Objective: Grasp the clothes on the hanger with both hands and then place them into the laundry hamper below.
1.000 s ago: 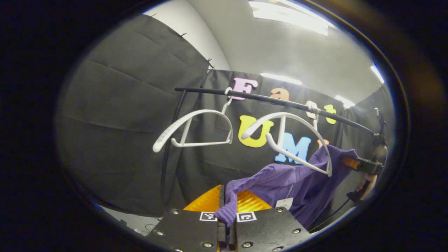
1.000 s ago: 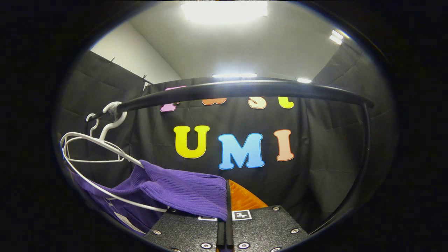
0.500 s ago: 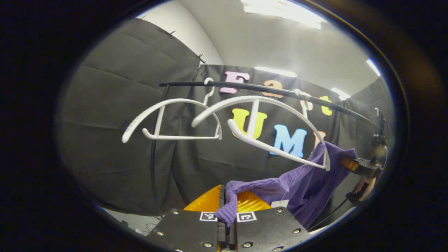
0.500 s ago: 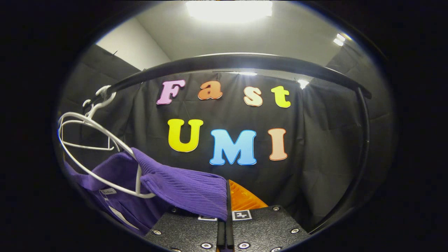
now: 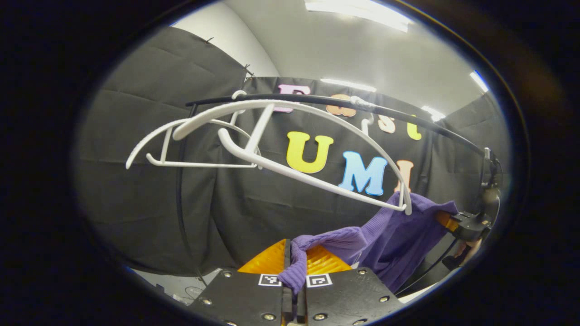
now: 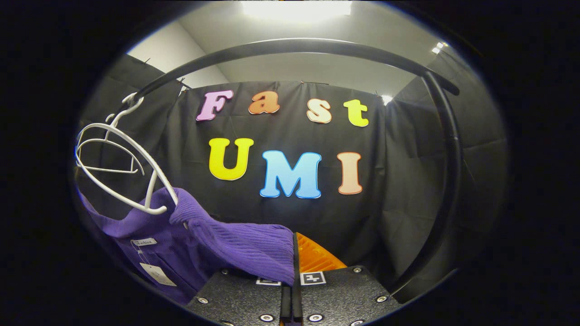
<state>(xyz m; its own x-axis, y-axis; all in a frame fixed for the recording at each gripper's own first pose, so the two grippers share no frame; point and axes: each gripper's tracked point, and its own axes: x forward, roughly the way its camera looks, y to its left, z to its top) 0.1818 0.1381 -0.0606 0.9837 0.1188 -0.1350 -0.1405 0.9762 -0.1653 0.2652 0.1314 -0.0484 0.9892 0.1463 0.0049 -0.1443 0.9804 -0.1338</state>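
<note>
The purple sweater [image 5: 398, 235] stretches sideways between the left gripper [image 5: 293, 290] and the right gripper [image 6: 290, 290], both jaws clamped on it, one fold caught above them on the white hanger [image 6: 154, 199].

Black cloth [image 6: 408, 190] hangs in creased panels around the booth, pinned along its top edge. Above it rise a pale wall [image 5: 226, 45] and a grey-white ceiling [image 5: 362, 54] with bright strip lights [image 5: 358, 9]. A black rail [image 6: 294, 45] arches overhead and bends down into a post. Pale floor [image 5: 181, 283] shows low down.
</note>
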